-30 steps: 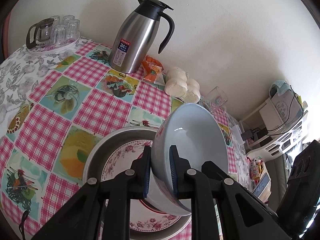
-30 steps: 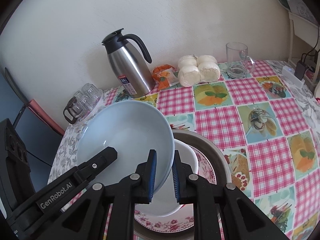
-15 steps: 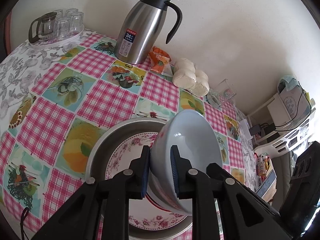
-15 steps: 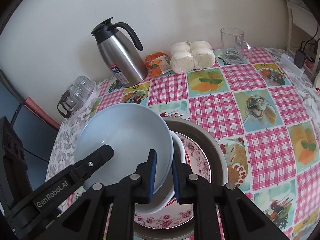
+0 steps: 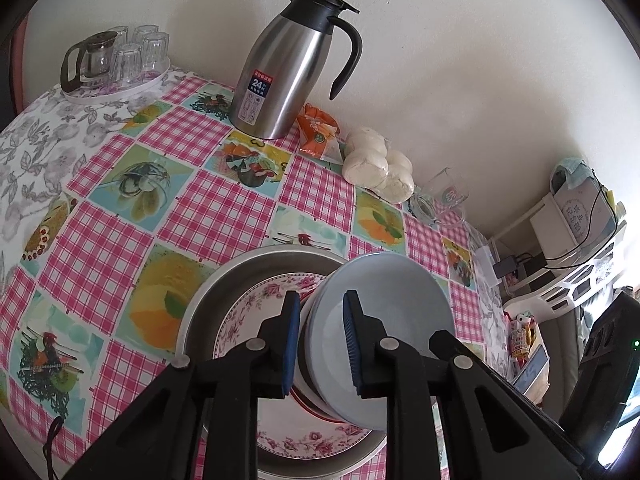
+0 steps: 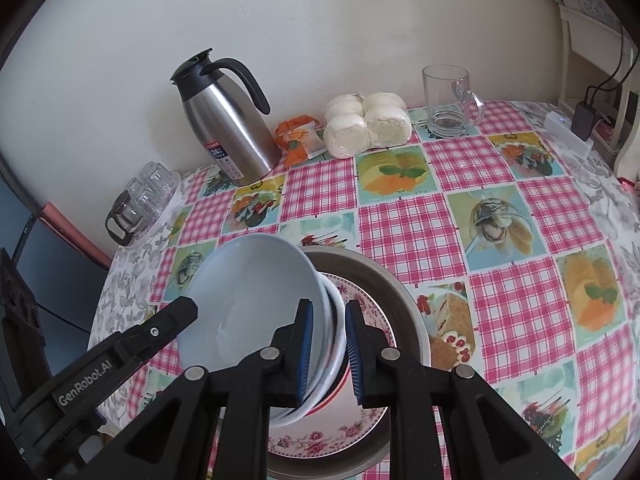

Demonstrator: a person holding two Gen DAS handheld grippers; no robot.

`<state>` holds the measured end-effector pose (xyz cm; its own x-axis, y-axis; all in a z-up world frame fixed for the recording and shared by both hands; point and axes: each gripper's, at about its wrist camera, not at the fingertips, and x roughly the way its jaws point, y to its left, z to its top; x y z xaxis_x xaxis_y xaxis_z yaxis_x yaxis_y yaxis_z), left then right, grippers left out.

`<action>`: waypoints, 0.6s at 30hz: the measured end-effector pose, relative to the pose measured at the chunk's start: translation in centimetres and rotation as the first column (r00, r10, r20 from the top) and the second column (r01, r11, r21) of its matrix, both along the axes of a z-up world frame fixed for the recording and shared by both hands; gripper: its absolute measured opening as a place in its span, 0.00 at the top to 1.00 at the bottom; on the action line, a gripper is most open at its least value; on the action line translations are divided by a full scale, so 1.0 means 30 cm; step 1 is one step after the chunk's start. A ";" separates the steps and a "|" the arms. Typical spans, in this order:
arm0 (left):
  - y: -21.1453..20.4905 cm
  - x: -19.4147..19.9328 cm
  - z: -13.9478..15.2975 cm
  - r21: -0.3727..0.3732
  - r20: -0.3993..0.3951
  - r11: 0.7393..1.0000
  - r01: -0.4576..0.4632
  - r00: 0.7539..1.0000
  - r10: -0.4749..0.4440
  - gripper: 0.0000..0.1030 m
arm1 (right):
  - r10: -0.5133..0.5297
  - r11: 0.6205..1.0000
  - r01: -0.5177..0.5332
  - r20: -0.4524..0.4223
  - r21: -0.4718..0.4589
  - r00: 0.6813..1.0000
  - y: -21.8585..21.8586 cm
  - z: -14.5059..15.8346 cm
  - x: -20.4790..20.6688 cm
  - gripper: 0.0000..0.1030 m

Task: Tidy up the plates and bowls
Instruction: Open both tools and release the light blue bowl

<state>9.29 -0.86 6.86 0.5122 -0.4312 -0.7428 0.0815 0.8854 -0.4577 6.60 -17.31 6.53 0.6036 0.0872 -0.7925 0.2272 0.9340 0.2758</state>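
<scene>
The blue bowl (image 6: pixel 256 300) sits nested in a white bowl (image 6: pixel 338 344) on the flowered plate (image 5: pixel 256 312), which lies inside the metal pan (image 5: pixel 212 304) on the checked tablecloth (image 5: pixel 120 208). You have each gripper on an opposite side of the blue bowl's rim, probably so that the wide, smooth bowl comes down level and centred instead of swinging from one pinch.

Your left gripper (image 5: pixel 320 344) has just been opening: its blue pads stand either side of the rim with a visible gap on the outer side, so it looks to be letting go, with the rim between the jaws but not squeezed. Your right gripper (image 6: pixel 326 350) stands narrow around the near rims of both bowls; its inner pad lies against the blue bowl's inside, but a gap shows before the outer pad, so it appears loose rather than pinching.

The blue bowl looks slightly tilted towards the left side in the right wrist view, so I judge it is not quite settled. Draw both grippers back along the rim line, not sideways, or a pad may drag the bowl out of its nest. The steel jug (image 6: pixel 232 120), buns (image 6: pixel 368 124) and glass mug (image 6: pixel 448 100) stand well apart at the wall.
</scene>
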 end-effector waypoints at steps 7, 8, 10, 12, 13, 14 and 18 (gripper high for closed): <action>0.012 -0.039 0.033 0.019 0.037 0.999 -0.025 0.999 0.025 0.56 | -0.003 1.000 0.003 0.014 0.000 1.000 -0.009 0.014 -0.023 0.79; 0.015 -0.047 0.042 0.028 0.047 0.999 -0.033 0.998 0.031 0.52 | -0.006 1.000 0.006 0.019 0.001 1.000 -0.011 0.018 -0.029 0.73; 0.023 -0.061 0.052 0.045 0.065 0.998 -0.048 0.997 0.045 0.45 | -0.008 1.000 0.008 0.031 -0.004 1.000 -0.011 0.028 -0.042 0.65; 0.029 -0.073 0.054 0.064 0.072 0.996 -0.058 0.996 0.053 0.41 | -0.004 1.000 0.005 0.042 -0.016 0.999 -0.008 0.036 -0.053 0.58; 0.032 -0.078 0.051 0.074 0.072 0.995 -0.062 0.996 0.057 0.40 | 0.002 1.000 -0.001 0.047 -0.022 0.999 -0.005 0.040 -0.058 0.55; 0.035 -0.082 0.047 0.084 0.070 0.994 -0.067 0.996 0.061 0.37 | 0.008 1.000 -0.006 0.051 -0.026 0.999 -0.002 0.042 -0.062 0.52; 0.047 -0.100 0.032 0.128 0.070 0.987 -0.096 0.994 0.088 0.22 | 0.017 0.999 -0.015 0.067 -0.032 0.998 0.007 0.049 -0.078 0.39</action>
<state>6.29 0.55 7.82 0.5937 -0.2810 -0.7540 0.0226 0.9425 -0.3335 4.25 -17.11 8.02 0.6545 0.0730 -0.7525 0.1944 0.9456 0.2608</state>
